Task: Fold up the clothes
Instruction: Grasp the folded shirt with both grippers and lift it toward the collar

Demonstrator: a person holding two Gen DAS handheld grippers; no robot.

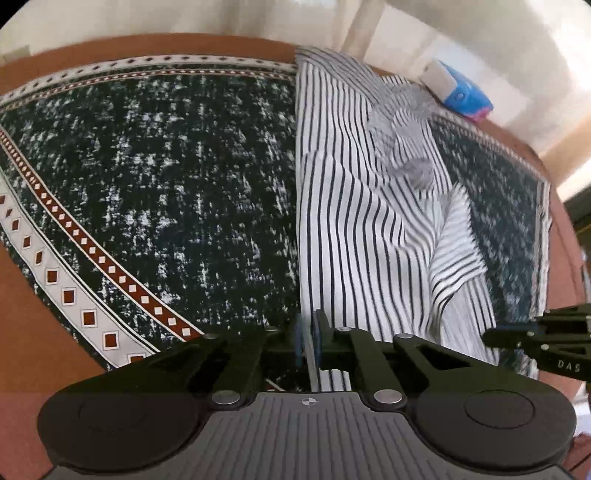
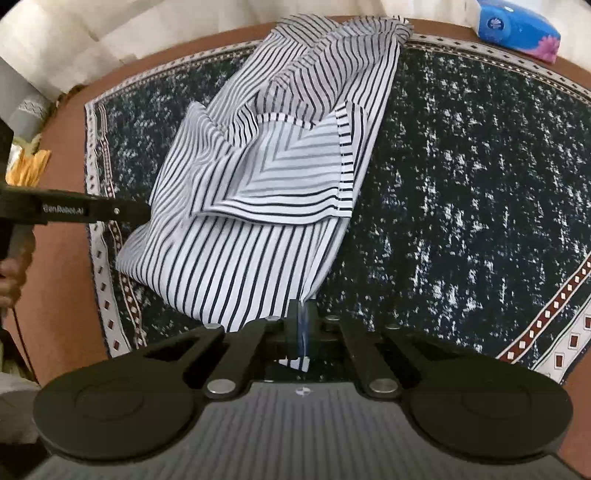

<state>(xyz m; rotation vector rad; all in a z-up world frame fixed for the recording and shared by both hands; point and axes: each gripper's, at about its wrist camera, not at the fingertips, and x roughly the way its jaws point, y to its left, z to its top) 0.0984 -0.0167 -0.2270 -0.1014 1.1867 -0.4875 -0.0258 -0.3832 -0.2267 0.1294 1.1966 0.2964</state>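
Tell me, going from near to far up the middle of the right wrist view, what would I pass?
Right claw pinching the striped shirt's near edge → the shirt's folded-over sleeve → dark speckled cloth's patterned border → brown table → pale curtain.

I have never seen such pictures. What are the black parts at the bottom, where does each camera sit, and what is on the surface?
There is no robot arm. A person holds a two-finger gripper in each hand, and a wide-angle camera on each one looks forward along its fingers. The black parts below are the gripper's own body. One picture comes from the left gripper, the other from the right gripper. Each is shut on the near edge of a striped shirt, partly folded, with a sleeve laid across it. The shirt lies on a dark speckled cloth with a patterned border, spread over a brown surface. At the far edge lies a blue tissue pack.
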